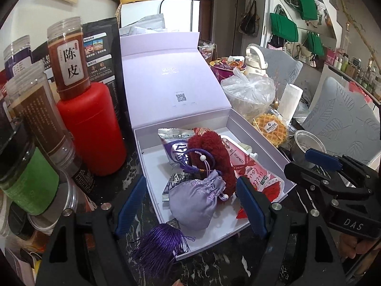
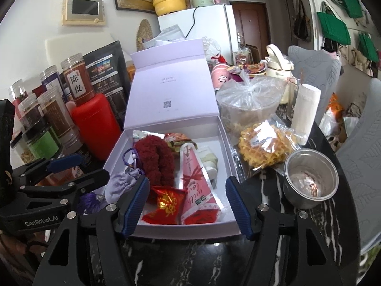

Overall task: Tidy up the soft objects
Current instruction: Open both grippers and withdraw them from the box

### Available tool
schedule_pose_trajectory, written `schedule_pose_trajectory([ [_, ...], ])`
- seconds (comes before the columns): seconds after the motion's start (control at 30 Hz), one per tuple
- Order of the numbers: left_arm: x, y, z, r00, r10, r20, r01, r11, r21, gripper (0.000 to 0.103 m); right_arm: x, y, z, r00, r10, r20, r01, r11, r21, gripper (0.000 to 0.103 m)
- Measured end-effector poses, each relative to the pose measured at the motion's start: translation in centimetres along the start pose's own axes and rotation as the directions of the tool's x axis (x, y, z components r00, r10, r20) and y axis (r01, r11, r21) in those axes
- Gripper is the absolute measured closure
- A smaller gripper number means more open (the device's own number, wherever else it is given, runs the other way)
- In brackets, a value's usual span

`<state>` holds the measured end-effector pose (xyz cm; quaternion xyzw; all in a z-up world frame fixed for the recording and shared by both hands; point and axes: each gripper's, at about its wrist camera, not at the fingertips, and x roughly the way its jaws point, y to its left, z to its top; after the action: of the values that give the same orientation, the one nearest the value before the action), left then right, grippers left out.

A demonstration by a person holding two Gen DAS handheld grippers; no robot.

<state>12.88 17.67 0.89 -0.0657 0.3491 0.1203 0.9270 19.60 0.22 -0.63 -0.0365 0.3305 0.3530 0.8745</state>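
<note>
The left tongs stand wide and empty, tilted down over the near end of the white box; the right tongs gape likewise with nothing between them, angled down at the box's front wall. In the box lie a lilac pouch, its purple tassel draped over the near rim, a dark red scrunchie with its long axis running away from the cameras, a pink packet lying the same way with its narrow end farthest, and a red sachet. The lid stands upright behind. The box sits on a black marbled tabletop crowded with jars, a red bottle, waffles and a steel cup; a fridge and green bags lie beyond
</note>
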Motion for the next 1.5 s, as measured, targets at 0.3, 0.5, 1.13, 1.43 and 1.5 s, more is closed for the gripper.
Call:
schedule_pose_trajectory([
  [0.3,-5.1,0.7,1.3,0.996,0.038,0.075,-0.037,0.999,-0.016,0.025,-3.4,2.3,1.5,0.999,-0.013,0.044,0.015,0.998,-0.058,0.036],
  [0.5,-8.2,0.9,1.9,0.989,0.073,0.125,-0.070,0.997,-0.023,0.025,-6.2,3.4,2.4,0.995,-0.027,0.096,0.034,0.996,-0.078,0.033],
  [1.13,-14.3,0.1,0.0,0.972,0.099,0.215,-0.099,0.995,-0.007,0.002,-14.0,5.7,1.5,0.980,-0.095,0.175,0.107,0.992,-0.060,0.003],
  [1.43,-14.3,-1.1,-2.4,0.977,0.091,0.191,-0.096,0.995,0.019,0.002,-14.2,5.3,-1.1,0.980,-0.142,0.142,0.145,0.989,-0.009,0.003],
  [1.5,-14.2,-1.3,-3.0,0.978,0.095,0.187,-0.102,0.994,0.026,0.002,-14.1,5.1,-1.9,0.980,-0.155,0.125,0.155,0.988,0.012,0.003],
])
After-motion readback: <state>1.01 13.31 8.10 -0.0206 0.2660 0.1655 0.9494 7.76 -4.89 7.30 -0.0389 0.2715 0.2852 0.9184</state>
